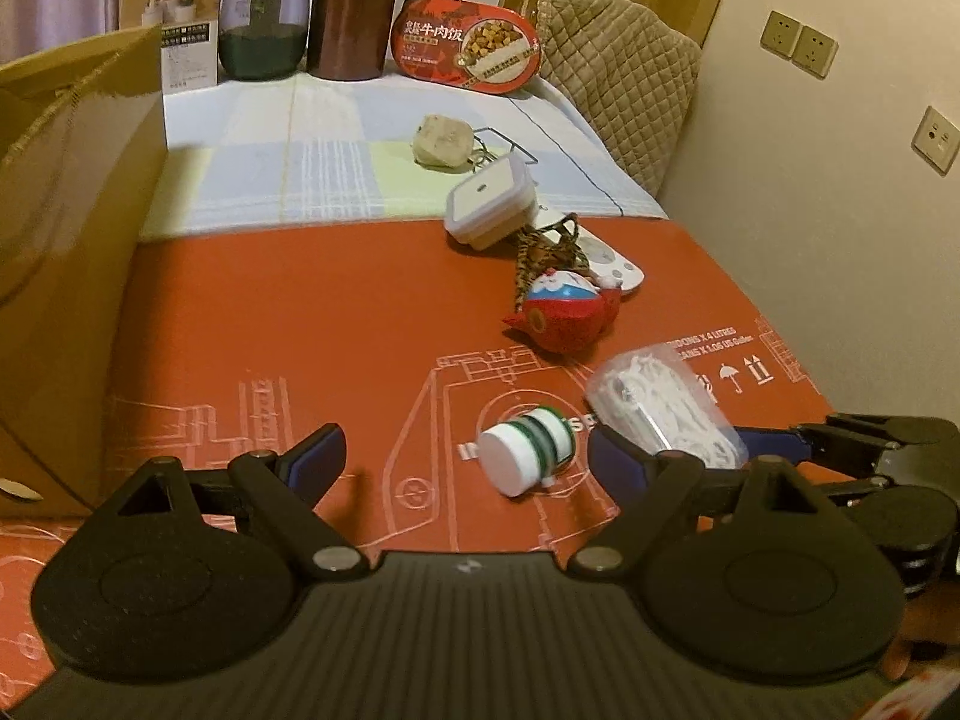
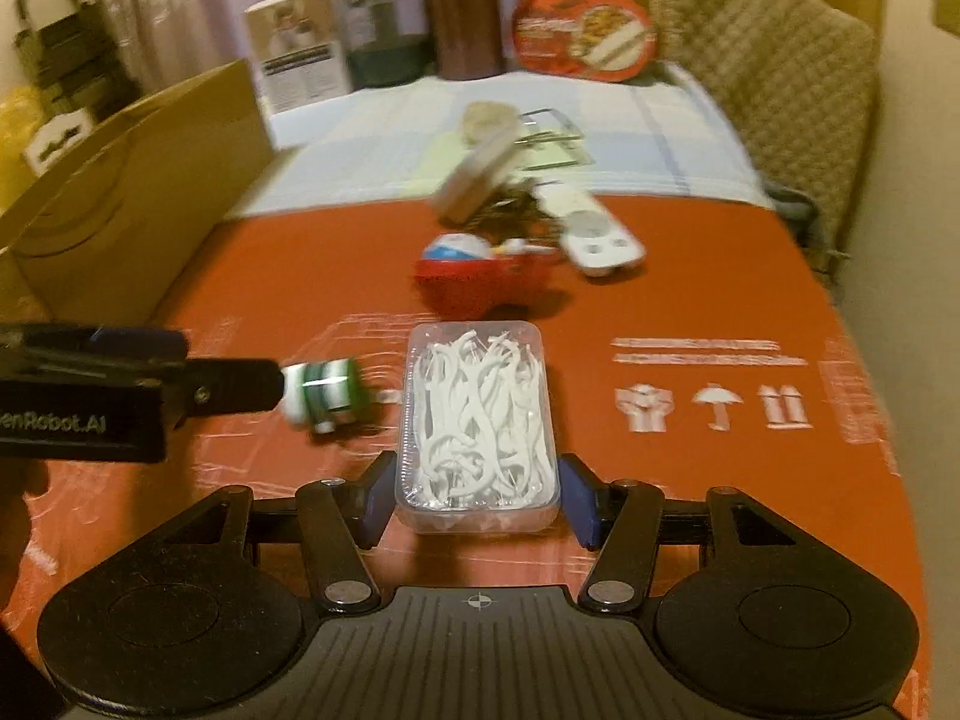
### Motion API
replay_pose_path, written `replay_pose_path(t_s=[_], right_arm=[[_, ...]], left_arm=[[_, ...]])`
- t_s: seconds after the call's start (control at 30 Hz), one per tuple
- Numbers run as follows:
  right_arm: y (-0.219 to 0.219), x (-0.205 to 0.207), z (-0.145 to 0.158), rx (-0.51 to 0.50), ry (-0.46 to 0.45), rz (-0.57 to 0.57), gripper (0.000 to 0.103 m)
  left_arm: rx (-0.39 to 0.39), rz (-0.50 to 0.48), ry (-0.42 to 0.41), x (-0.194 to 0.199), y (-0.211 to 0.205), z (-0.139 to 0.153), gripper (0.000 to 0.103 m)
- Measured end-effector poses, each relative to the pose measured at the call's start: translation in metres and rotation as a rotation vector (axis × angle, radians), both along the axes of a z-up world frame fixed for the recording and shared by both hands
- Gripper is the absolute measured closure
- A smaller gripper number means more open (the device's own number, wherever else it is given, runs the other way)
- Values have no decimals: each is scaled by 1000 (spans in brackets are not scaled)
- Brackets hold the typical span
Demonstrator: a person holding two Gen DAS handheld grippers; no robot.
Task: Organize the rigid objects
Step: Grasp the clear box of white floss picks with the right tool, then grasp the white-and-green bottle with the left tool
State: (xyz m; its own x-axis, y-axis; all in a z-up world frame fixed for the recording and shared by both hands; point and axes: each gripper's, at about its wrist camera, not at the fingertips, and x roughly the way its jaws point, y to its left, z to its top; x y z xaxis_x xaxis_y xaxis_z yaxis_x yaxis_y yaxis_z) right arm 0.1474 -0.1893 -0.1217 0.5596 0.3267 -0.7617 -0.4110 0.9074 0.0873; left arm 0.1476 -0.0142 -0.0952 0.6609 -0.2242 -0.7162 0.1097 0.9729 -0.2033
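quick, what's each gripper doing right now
Left gripper: open, holding nothing; the white and green bottle lies between its fingers.
Right gripper: around the clear box of floss picks; grip cannot be told.

Both views are dim and warm-toned, lit by indoor light from above that leaves soft shadows under the red toy (image 1: 564,318) and the white spool (image 1: 528,450). The left wrist view is fairly sharp. The right wrist view is smeared (motion blur, most plainly on the far objects and the brown canister (image 2: 461,15)). Fisheye distortion bends the table edge (image 1: 774,324), and the corners fall black.
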Motion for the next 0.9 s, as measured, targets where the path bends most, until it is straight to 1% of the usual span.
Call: replay_pose_path(t_s=[0.13,0.2,0.27,0.3,0.33,0.37,0.43,0.53,0.67,0.8,0.83,0.87,0.9], right_arm=[[-11,2,1,11,-8,-57,50],[-15,2,1,19,-11,-73,50],[-16,2,1,21,-15,-76,50],[-16,2,1,20,-18,-76,50],[-16,1,1,21,-21,-76,50],[-17,0,1,23,-23,-77,50],[-17,0,0,22,-27,-78,49],[-14,-1,-2,7,-29,-74,49],[-12,-1,-6,7,-20,-78,48],[-12,-2,-7,6,-26,-78,48],[-12,-2,-7,5,-27,-77,48],[-11,-2,-7,3,-28,-76,47],[-11,-2,-7,1,-30,-75,47]], left_arm=[[-32,37,7,7,-15,-8,24],[-17,45,7,11,-24,-11,32],[14,52,20,16,-30,-14,49],[33,56,29,17,-32,-16,51],[45,60,36,18,-32,-17,57],[56,59,39,17,-31,-18,60],[84,51,34,12,-28,-18,60],[100,52,41,5,-20,-19,61],[98,43,31,2,-14,-19,61],[110,-6,1,7,-15,-18,62],[114,-23,-7,8,-16,-18,65],[115,-38,-8,10,-17,-18,72],[113,-50,-3,12,-17,-18,74]])
